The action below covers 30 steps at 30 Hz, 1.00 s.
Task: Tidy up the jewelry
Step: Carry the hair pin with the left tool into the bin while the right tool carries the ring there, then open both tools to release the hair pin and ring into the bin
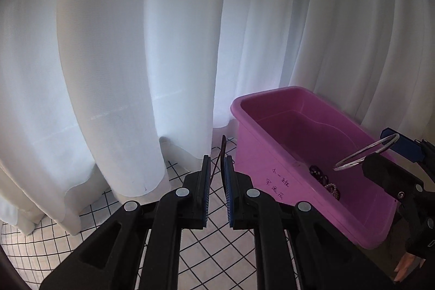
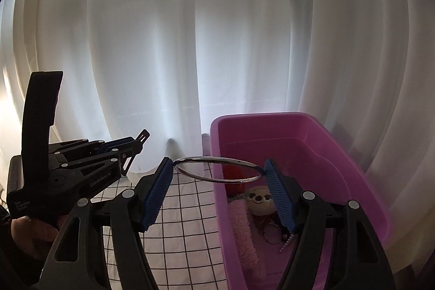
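Note:
My right gripper [image 2: 218, 170] is shut on a silver bangle [image 2: 217, 169], held level across its two blue pads, half over the left rim of the pink plastic bin [image 2: 353, 154]. The bangle [image 1: 365, 152] also shows in the left wrist view, above the bin [image 1: 272, 154]. My left gripper [image 1: 216, 167] is nearly shut on a thin dark reddish cord [image 1: 221, 151] that sticks up between its pads, left of the bin. Inside the bin lie a sloth keychain [image 2: 259, 201] with a key ring, a pink fuzzy band [image 2: 244, 235], a red item and beaded pieces [image 1: 326, 181].
A white cloth with a black grid [image 2: 185, 222] covers the table. White curtains [image 1: 136, 45] hang close behind the bin and touch the cloth. The left gripper's body [image 2: 68, 170] sits left of the right gripper.

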Tool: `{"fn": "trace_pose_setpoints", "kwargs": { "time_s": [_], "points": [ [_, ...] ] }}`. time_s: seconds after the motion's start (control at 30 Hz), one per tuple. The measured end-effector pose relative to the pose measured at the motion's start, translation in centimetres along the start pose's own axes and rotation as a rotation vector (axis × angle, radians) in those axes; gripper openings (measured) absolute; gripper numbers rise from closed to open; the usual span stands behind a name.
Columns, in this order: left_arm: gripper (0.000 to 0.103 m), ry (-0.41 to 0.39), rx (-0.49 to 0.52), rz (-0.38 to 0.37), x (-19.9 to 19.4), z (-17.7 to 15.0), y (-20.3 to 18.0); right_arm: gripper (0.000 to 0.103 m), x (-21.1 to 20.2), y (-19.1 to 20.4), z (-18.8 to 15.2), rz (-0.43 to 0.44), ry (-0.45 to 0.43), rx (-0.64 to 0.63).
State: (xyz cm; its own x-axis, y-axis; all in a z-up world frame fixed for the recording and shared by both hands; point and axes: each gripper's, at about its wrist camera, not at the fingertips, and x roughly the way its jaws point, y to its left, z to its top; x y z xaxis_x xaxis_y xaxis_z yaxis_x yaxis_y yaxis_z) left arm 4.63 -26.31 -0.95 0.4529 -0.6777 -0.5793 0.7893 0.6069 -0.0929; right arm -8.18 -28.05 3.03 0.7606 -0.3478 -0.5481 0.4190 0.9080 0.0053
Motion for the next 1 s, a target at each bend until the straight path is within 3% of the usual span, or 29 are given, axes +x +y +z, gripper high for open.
{"fn": "trace_pose_setpoints", "kwargs": {
  "time_s": [0.3,0.37,0.57,0.83,0.9,0.93,0.97,1.0],
  "points": [
    [0.011,0.026,0.069,-0.095,4.1,2.9,-9.3,0.065,-0.4,-9.4,-0.2,-0.095,0.016,0.076],
    [0.011,0.043,0.073,-0.106,5.0,3.1,-10.8,0.029,0.2,-11.1,-0.6,-0.105,0.045,0.095],
    [0.011,0.119,0.071,-0.104,8.0,3.1,-14.0,0.028,2.4,-14.6,-2.5,-0.113,0.122,0.140],
    [0.017,0.200,0.076,-0.057,10.4,2.3,-15.2,0.029,3.3,-16.1,-2.5,-0.074,0.133,0.164],
    [0.023,0.210,0.074,-0.035,10.7,2.3,-15.2,0.029,3.6,-16.3,-2.4,-0.071,0.137,0.165],
    [0.037,0.212,0.070,-0.026,10.9,2.3,-15.2,0.030,3.6,-16.4,-2.4,-0.069,0.141,0.167],
    [0.060,0.212,0.065,-0.016,11.0,2.3,-15.2,0.036,3.7,-16.5,-2.5,-0.066,0.143,0.170],
    [0.073,0.203,0.059,-0.004,10.9,2.4,-15.2,0.040,3.7,-16.6,-2.5,-0.062,0.144,0.173]
  ]
}}
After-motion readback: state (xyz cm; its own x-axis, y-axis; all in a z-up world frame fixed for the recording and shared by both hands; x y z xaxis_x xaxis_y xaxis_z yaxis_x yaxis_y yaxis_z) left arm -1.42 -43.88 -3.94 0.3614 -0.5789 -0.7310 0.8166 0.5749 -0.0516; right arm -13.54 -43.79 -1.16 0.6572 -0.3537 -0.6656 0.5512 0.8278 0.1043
